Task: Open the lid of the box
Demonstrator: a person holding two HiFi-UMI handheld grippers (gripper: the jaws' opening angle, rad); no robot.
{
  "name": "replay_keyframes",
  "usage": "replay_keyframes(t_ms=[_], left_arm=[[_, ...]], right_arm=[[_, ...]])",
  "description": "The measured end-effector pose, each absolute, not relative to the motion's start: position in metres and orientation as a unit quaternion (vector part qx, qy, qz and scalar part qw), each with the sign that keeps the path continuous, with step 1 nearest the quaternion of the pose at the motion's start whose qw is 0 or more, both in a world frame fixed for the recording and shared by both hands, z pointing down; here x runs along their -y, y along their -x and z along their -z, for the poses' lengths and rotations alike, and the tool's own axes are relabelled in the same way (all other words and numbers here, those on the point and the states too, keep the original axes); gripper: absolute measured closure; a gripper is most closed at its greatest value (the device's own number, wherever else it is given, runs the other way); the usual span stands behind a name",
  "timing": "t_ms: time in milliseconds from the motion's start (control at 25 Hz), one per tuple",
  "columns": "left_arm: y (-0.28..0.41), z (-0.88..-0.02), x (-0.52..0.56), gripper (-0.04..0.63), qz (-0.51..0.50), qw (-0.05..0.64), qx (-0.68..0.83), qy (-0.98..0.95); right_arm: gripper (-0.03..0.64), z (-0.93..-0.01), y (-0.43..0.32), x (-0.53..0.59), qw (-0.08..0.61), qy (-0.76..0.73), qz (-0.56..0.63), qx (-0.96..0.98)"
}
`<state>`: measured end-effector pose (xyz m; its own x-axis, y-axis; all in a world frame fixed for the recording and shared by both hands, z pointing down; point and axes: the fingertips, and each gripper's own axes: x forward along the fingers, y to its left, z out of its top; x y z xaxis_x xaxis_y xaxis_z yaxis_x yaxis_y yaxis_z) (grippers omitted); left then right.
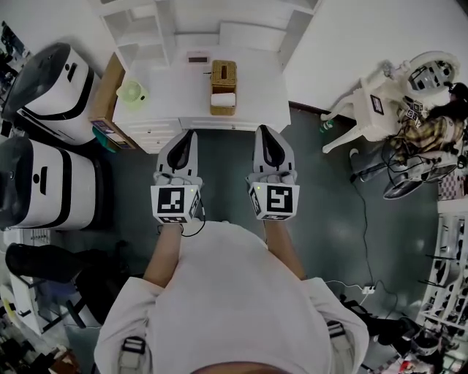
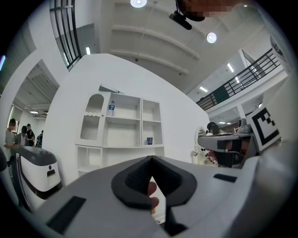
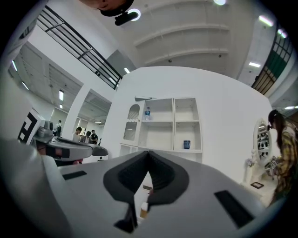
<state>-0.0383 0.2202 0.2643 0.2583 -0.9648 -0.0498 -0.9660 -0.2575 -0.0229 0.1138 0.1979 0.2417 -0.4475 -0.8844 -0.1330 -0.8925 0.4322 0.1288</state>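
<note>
A brown woven box (image 1: 223, 77) with a white piece at its near end stands on the white table (image 1: 256, 88), lid down. Both grippers hover over the floor in front of the table's near edge, apart from the box. My left gripper (image 1: 187, 136) points at the table left of the box, and its jaws are together with nothing between them. My right gripper (image 1: 266, 131) points at the table right of the box and looks shut and empty too. In the left gripper view the left gripper (image 2: 150, 160) faces white shelves. In the right gripper view the right gripper (image 3: 148, 154) faces the same shelves.
A pale green cup (image 1: 132, 93) and a small dark item (image 1: 197, 58) share the table. A white shelf unit (image 1: 212, 22) rises behind it. Two white-and-black machines (image 1: 51, 80) stand at the left. A white chair (image 1: 369, 109) and cables are at the right.
</note>
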Motion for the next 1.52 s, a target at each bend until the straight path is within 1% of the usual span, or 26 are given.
replay_keyframes(t_ms=[360,680,1120,1520], left_arm=[[0.018,-0.272,-0.206,0.601,-0.002,0.029,-0.635,0.772],[0.026,-0.293,-0.163,0.600,0.013,0.017,-0.648,0.761],[0.072,-0.300,-0.038,0.601,-0.009,-0.004,-0.635,0.772],[0.105,-0.316,0.069,0.601,-0.003,-0.011,-0.607,0.794]], right_arm=[[0.621,-0.264,-0.137,-0.171,0.011,0.502,-0.073,-0.862],[0.621,-0.273,-0.138,-0.123,0.009,0.497,-0.069,-0.865],[0.621,-0.271,-0.112,-0.012,-0.002,0.522,-0.076,-0.849],[0.621,-0.275,-0.082,0.087,-0.014,0.543,-0.071,-0.836]])
